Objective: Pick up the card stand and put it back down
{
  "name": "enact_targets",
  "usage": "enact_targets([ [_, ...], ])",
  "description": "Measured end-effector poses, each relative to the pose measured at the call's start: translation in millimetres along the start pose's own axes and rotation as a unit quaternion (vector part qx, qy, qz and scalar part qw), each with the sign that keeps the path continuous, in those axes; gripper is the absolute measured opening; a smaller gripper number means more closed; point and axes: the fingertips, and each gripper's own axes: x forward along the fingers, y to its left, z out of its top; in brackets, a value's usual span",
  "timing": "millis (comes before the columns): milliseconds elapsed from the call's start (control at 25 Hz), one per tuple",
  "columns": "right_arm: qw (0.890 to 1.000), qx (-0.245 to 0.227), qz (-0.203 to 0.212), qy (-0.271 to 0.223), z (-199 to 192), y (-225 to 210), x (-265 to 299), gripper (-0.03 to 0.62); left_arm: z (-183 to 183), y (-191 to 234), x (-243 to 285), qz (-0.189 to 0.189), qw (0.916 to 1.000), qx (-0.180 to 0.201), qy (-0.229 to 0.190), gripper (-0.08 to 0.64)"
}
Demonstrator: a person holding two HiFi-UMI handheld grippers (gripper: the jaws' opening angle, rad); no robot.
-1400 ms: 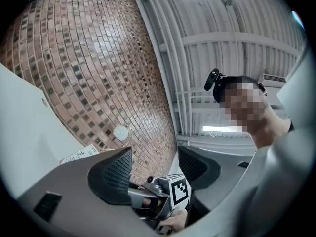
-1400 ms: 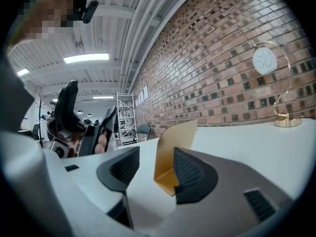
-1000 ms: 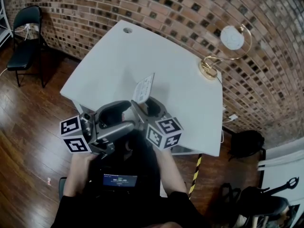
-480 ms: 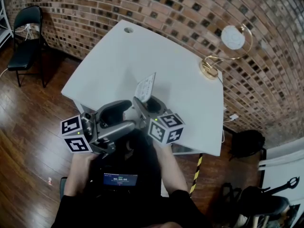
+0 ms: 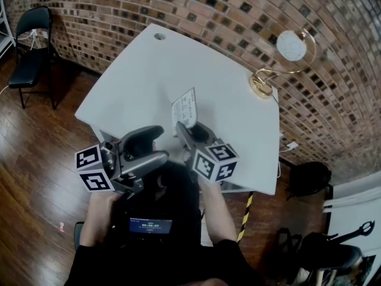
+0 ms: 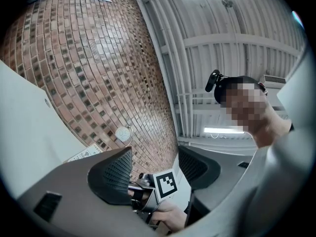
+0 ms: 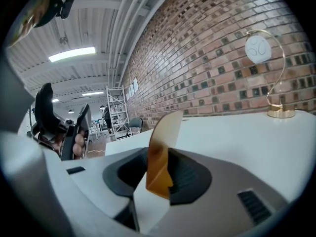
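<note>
The card stand point(image 5: 184, 108) is a clear upright holder with a printed white card, standing on the white table point(image 5: 143, 70) near its front edge. My right gripper point(image 5: 191, 130) reaches up to its foot. In the right gripper view the stand point(image 7: 160, 157) shows edge-on and amber-tinted between the jaws of the right gripper point(image 7: 158, 169). Those jaws have just been closing. The stand lies against the right pad, and a gap shows at the left pad. My left gripper point(image 5: 156, 145) hangs open and empty left of the stand, off the table's edge; in its own view point(image 6: 155, 164) it points upward.
A gold desk lamp point(image 5: 280, 58) with a round white shade stands at the table's right back corner. A cable hole point(image 5: 159, 37) sits near the far edge. A black chair point(image 5: 33, 40) stands on the wooden floor at left, by the brick wall.
The right gripper has slid a little to the right and forward, and its jaws have drawn in around the card stand. The left gripper has kept still.
</note>
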Motion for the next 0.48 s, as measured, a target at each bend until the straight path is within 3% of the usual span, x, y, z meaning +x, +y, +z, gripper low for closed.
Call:
enact_targets([
  [240, 1.000, 0.004, -0.018, -0.004, 0, -17, -7, 0.132, -4, 2, 1, -0.002, 1.0000, -0.005, 0.001, 0.284],
  [480, 0.999, 0.009, -0.030, -0.012, 2, -31, -12, 0.075, -6, 6, 2, -0.001, 1.0000, -0.008, 0.003, 0.284],
])
